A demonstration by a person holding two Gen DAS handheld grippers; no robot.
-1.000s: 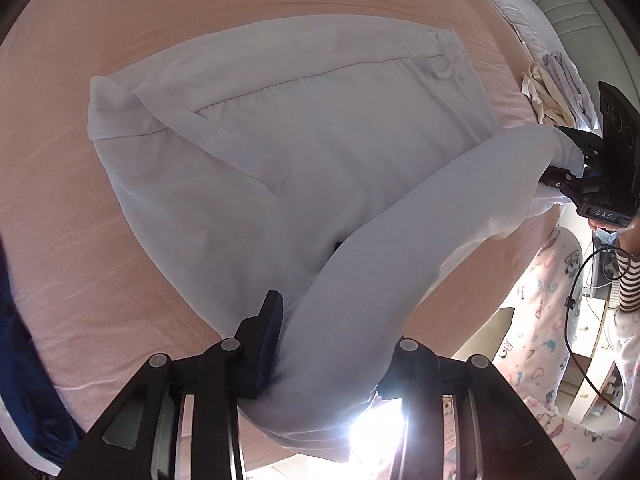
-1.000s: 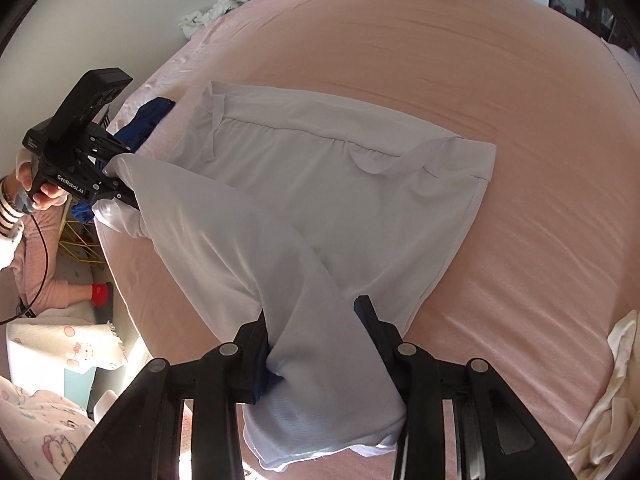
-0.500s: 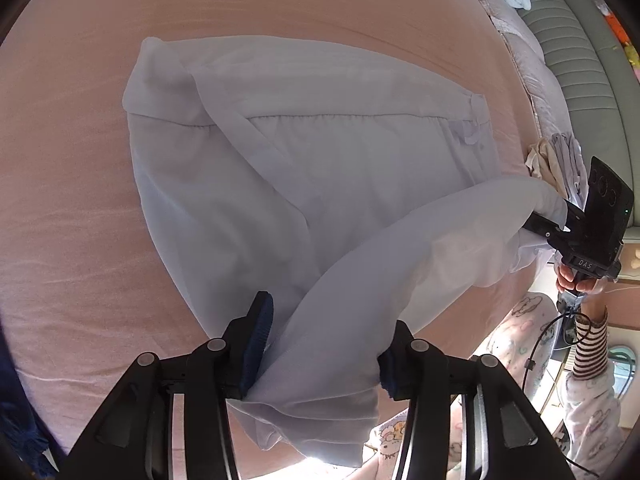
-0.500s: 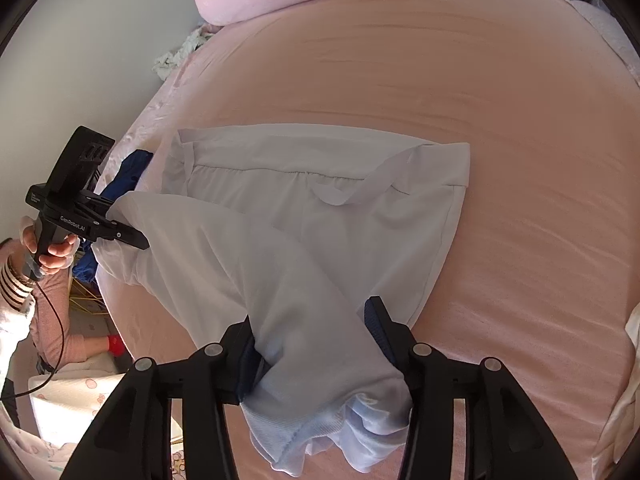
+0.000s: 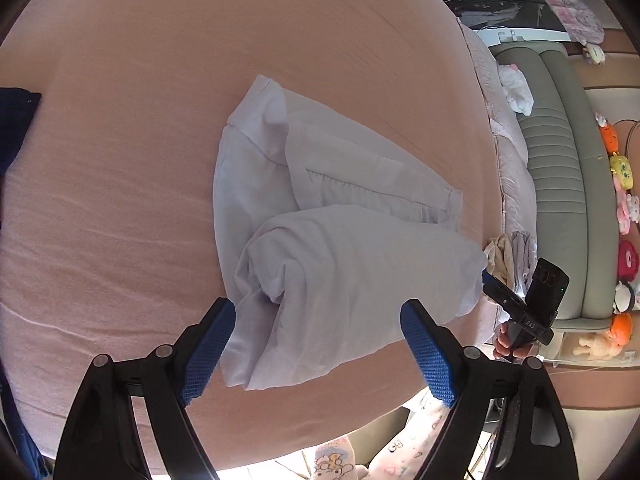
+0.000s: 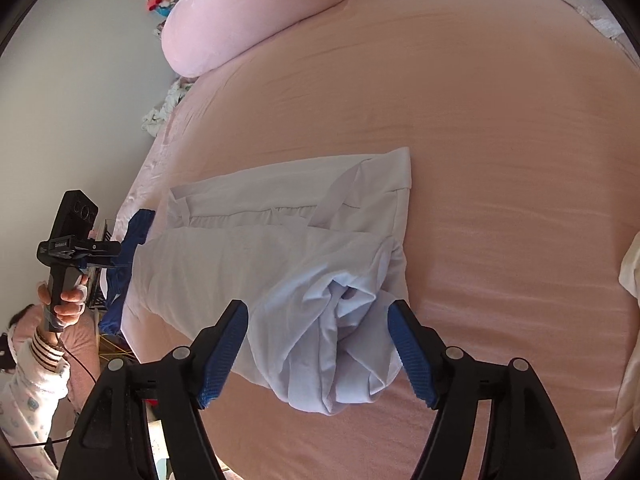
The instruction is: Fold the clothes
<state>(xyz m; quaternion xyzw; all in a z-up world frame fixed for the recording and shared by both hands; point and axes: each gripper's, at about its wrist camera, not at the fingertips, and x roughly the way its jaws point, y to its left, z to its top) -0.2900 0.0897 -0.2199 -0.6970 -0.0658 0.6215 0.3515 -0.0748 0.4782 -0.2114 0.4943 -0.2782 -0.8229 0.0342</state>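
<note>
Two sets of jaws are opening at once, and the pale lavender garment [image 5: 332, 240] is being let go onto the pink bedsheet [image 5: 120, 160]. In the left wrist view the left gripper [image 5: 320, 344] stands spread, blue pads clear on either side of the bunched cloth at lower centre, nothing pinched. In the right wrist view the right gripper [image 6: 318, 354] is likewise spread, its pads flanking the crumpled end of the garment [image 6: 288, 276] without pressing it.

Doing this release well, I'd say, means drawing both grippers straight away from the cloth so no pad snags a layer and drags the fold open. That crumpled end at lower centre of the right view looks puffy, so a light press or a tug at its corners would likely be wanted before any further fold.

Now the garment itself: thin, soft, whitish-lavender fabric, doubled over, sitting mid-frame in both views. Its far part lies flat with a stitched seam and a strap-like band showing. Its near part is a rolled, loose hump, edges not squared. A dark blue cloth [image 6: 128, 248] peeks out at the left edge of the bed in the right view, just beside the garment, and a pink pillow [image 6: 248, 12] sits upper left.
</note>
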